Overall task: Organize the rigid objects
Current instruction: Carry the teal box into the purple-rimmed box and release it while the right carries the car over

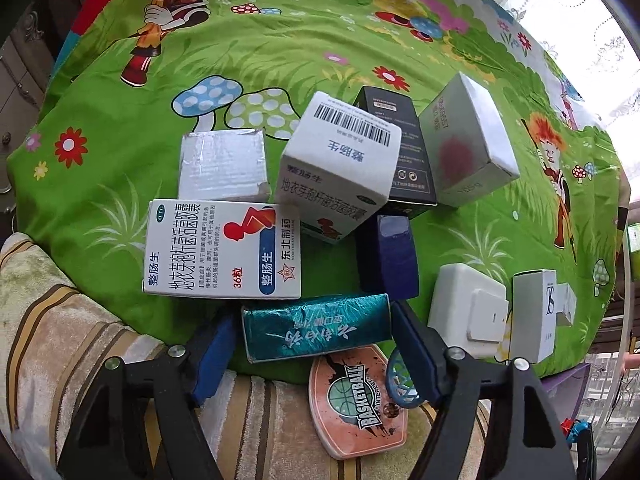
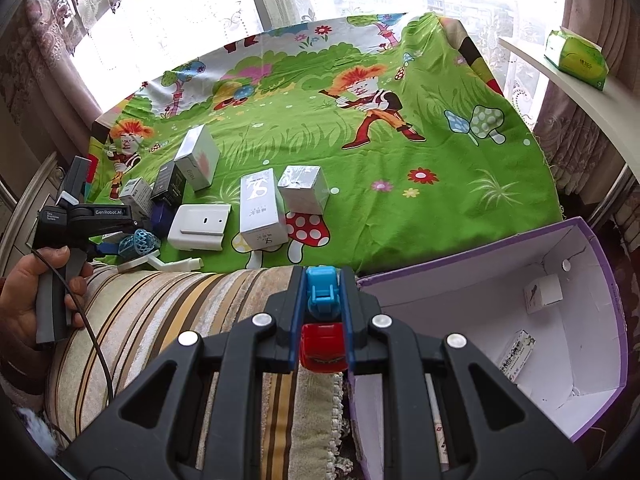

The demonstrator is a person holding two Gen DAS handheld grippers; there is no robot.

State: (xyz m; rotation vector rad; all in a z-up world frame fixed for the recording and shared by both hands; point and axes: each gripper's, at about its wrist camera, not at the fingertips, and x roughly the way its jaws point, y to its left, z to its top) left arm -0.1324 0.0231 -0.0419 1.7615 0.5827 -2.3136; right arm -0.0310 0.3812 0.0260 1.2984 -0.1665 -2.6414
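We see a bright green cloth [image 2: 360,208] printed with cartoon figures, red flowers and spotted mushrooms. Below it lies a beige cushion [image 2: 192,312] striped in brown and gold. Our right gripper [image 2: 322,336] is black with blue pads, and between them sits a toy [image 2: 322,320], light blue above and red below. The open box [image 2: 600,280] is purple outside and white inside. Under our left gripper [image 1: 308,354], also black with blue pads, we see a teal foil box [image 1: 316,326], a white medicine box [image 1: 222,250] with red and blue print, a navy box [image 1: 388,256] and a salmon-pink basketball board [image 1: 356,404].
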